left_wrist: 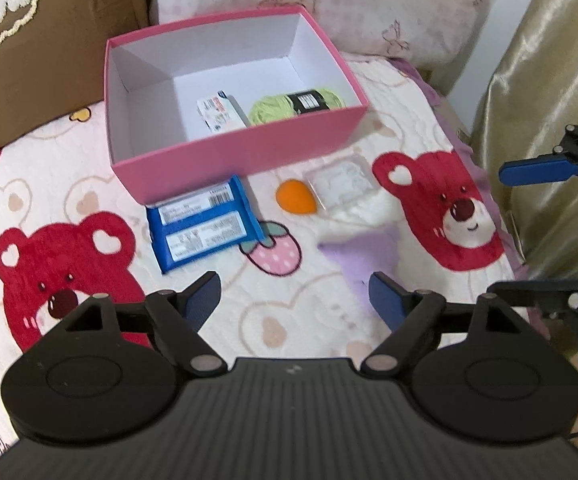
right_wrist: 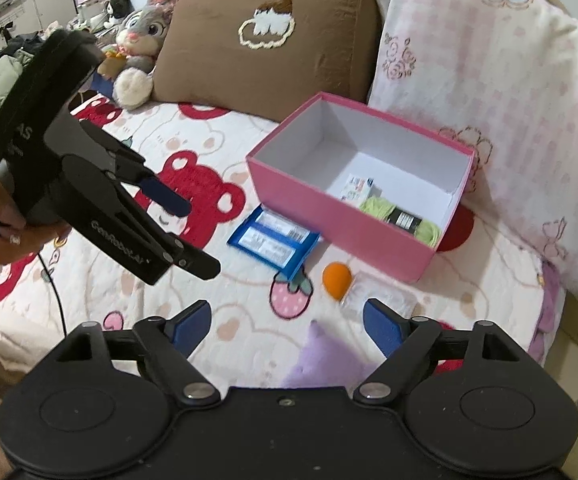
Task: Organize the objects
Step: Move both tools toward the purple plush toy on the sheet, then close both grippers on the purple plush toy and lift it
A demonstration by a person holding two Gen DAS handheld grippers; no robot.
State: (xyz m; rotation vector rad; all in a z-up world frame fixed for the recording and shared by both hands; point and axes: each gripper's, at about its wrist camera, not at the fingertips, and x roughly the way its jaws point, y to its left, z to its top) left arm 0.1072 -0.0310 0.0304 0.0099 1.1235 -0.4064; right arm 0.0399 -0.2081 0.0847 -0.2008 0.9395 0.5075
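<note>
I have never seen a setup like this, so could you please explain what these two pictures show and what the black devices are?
There is no robot here: a person holds a hand-held tool in each hand, each with a camera looking along its two blue fingers. One picture looks out from the left tool, the other from the right tool, which also sees the left one from the side. Both are open and hold nothing. On the bear-print bedspread stands a pink box containing green yarn and a small packet. Outside it lie a blue packet, an orange sponge, a clear case and something purple.
</note>
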